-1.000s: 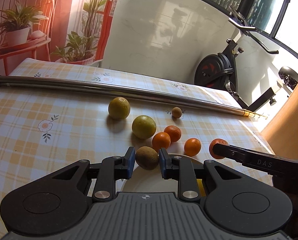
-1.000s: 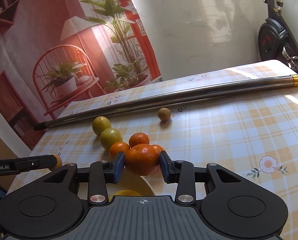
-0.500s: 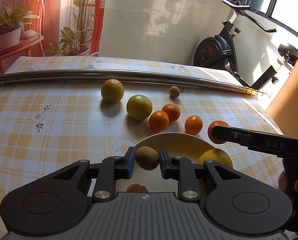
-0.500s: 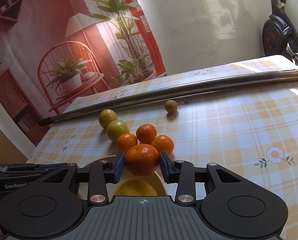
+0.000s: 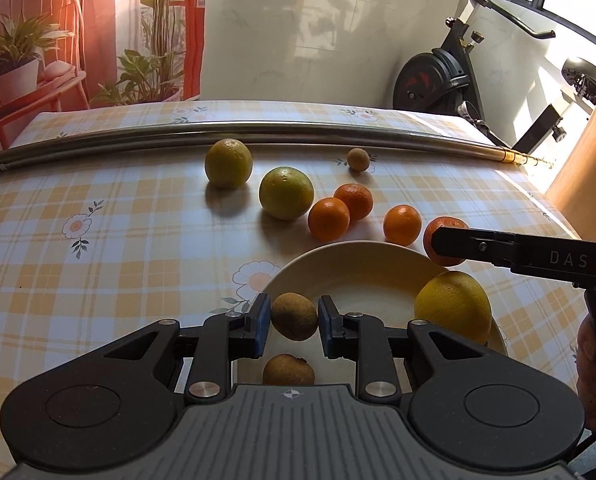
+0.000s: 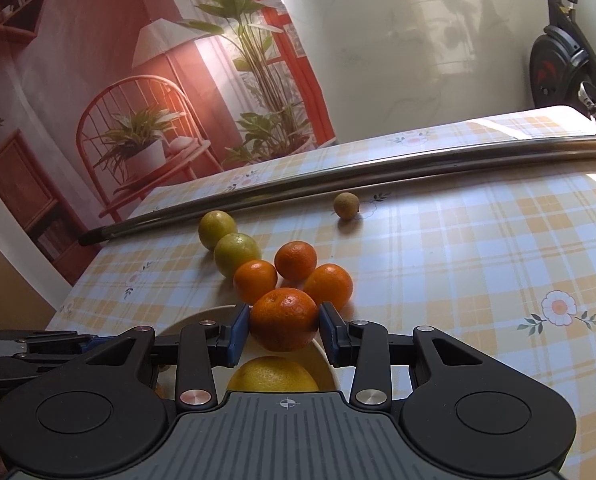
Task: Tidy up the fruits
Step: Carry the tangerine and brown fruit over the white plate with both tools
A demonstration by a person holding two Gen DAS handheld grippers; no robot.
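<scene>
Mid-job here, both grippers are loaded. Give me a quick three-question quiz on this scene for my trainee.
1. True or false: the left gripper holds a brown fruit over the plate.
2. What does the right gripper hold? A) green fruit B) orange C) metal pole
3. Fill in: the yellow fruit lies on the ____.

Key: 1 true; 2 B; 3 plate.

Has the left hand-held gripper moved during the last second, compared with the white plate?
Yes. The left hand-held gripper has risen and pulled back over the white plate, carrying the brown fruit; more plate shows now.
</scene>
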